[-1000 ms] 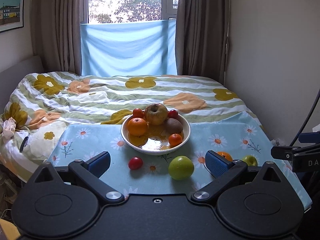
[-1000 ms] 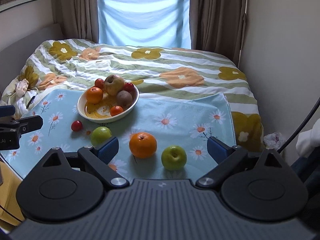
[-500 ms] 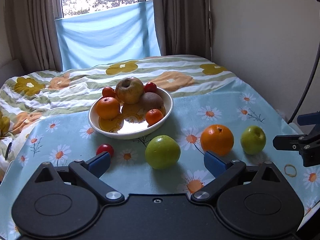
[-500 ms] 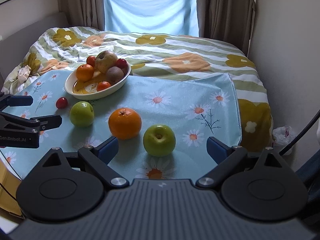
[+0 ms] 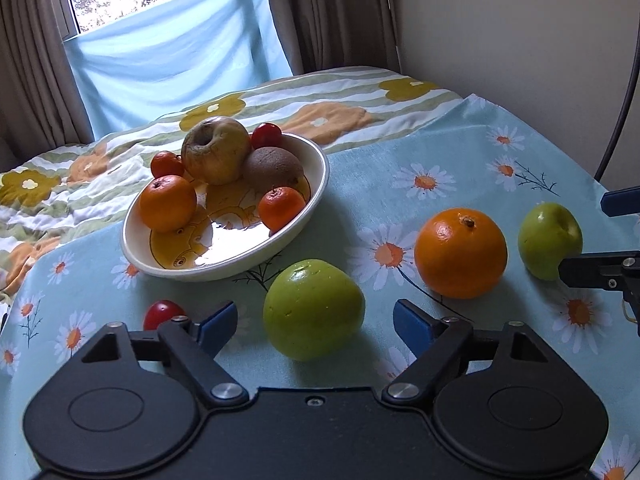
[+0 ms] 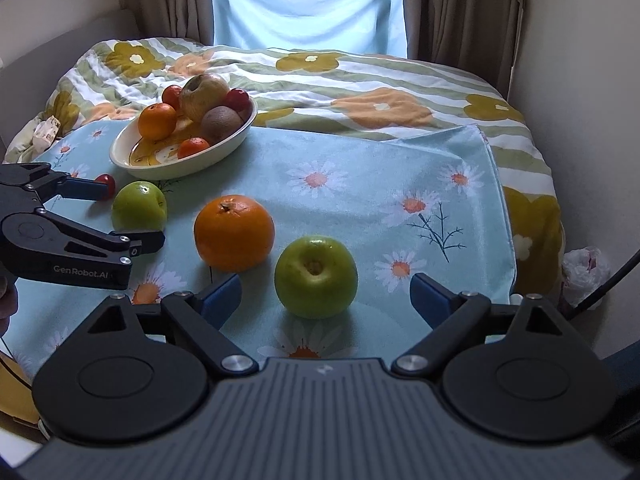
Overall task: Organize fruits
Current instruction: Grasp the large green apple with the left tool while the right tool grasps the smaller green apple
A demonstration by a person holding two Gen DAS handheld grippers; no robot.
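We hold the left gripper [image 5: 314,326] low over the daisy-print cloth [image 5: 440,152], with its blue-padded fingers spread wide and empty. A green apple [image 5: 314,310] sits on the cloth between the two pads, touching neither. A small red tomato [image 5: 162,313] lies just beside the left pad.

We hold the right gripper [image 6: 326,296] in the same condition: fingers spread wide, nothing clamped. A second green apple [image 6: 316,276], stem hollow facing up, rests between its fingertips with a gap on each side. In the left wrist view, one right finger lies just in front of this apple; whether it touches we cannot tell.

A large orange [image 6: 234,232] stands on the cloth between the two apples, near both and touching neither.

The white bowl [image 5: 316,168] sits beyond the loose fruit, at the far edge of the cloth. We see in it:
- a brownish apple [image 5: 216,148] at the back;
- a kiwi [image 5: 272,166] beside it;
- two mandarins, one at the left [image 5: 167,208] and one at the front right [image 5: 281,207];
- two red tomatoes behind, one at each side of the brownish apple.

The cloth covers part of a flower-patterned bedspread [image 6: 360,76]. Brown curtains [image 6: 460,4] and a pale blue sheet [image 6: 308,0] hang behind it.
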